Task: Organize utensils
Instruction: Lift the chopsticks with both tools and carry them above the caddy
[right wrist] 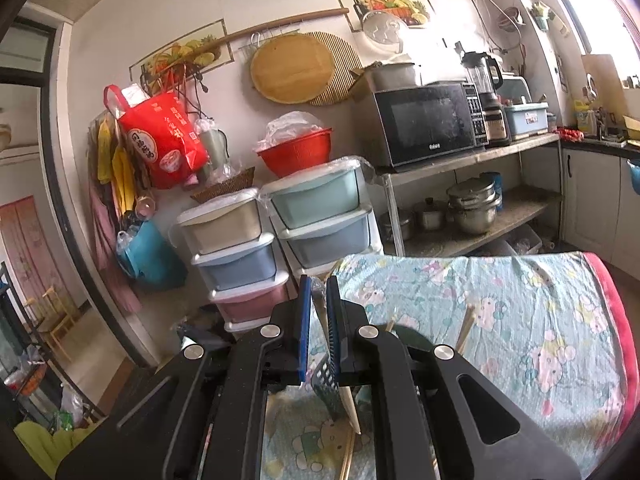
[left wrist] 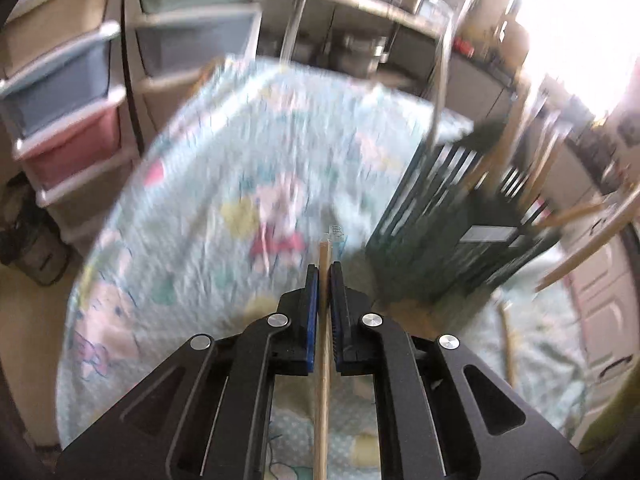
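Note:
My left gripper (left wrist: pixel 324 272) is shut on a thin wooden chopstick (left wrist: pixel 322 400) that runs lengthwise between its blue pads, with a small label at its far tip. To its right a dark green slotted utensil holder (left wrist: pixel 452 216) stands on the cartoon-print cloth (left wrist: pixel 240 140), with several wooden chopsticks (left wrist: pixel 492 152) leaning out of it. My right gripper (right wrist: pixel 318 292) is shut on a slim wooden utensil (right wrist: pixel 349 404) that has clear wrap at its top end. It hangs over the green holder (right wrist: pixel 326 384), which the gripper body mostly hides. Chopstick tips (right wrist: pixel 466 324) poke up beside it.
Stacked pastel plastic drawers (right wrist: pixel 236 248) stand just beyond the table's far left edge. Behind it is a metal shelf with a microwave (right wrist: pixel 424 124) and pots (right wrist: pixel 474 208). A loose wooden stick (left wrist: pixel 508 344) lies on the cloth to the right of the holder.

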### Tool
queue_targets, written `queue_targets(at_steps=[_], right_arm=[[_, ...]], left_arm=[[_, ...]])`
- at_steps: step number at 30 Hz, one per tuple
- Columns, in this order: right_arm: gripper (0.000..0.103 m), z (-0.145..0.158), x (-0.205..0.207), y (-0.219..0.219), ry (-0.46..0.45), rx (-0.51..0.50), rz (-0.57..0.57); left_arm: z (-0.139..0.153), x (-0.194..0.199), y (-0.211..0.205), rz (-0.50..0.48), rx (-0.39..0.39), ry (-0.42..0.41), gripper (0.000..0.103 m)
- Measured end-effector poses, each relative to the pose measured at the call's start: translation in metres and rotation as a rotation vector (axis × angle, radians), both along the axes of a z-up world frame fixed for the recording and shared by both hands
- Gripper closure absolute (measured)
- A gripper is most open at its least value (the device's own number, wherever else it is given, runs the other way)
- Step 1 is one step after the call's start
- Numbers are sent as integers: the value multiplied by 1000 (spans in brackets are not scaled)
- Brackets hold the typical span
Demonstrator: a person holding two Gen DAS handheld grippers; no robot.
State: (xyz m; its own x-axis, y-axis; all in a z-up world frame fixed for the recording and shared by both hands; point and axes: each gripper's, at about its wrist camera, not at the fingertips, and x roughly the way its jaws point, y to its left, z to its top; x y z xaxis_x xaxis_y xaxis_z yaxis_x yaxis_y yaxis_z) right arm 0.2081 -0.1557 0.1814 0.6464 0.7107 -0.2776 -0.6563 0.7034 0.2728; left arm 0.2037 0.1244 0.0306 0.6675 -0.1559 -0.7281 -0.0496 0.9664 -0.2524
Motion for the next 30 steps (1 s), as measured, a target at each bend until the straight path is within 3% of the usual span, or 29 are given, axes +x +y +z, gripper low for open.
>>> queue_targets(at_steps=[6,15,22,30], right_arm=[[95,21,6,1,-48,10,-15],[95,38,25,-2,-98,31,-64],[95,27,43,-4,-81,49,-88],[95,3,59,-3,-13,59,-89]], left_arm=[[81,-11,-5,-10,-38,-211,100],[169,-12,-21,-28,-83,-456,100],[188,15,-40,7,-131,-538,100],[166,47,-56,84,-99,-566,100]])
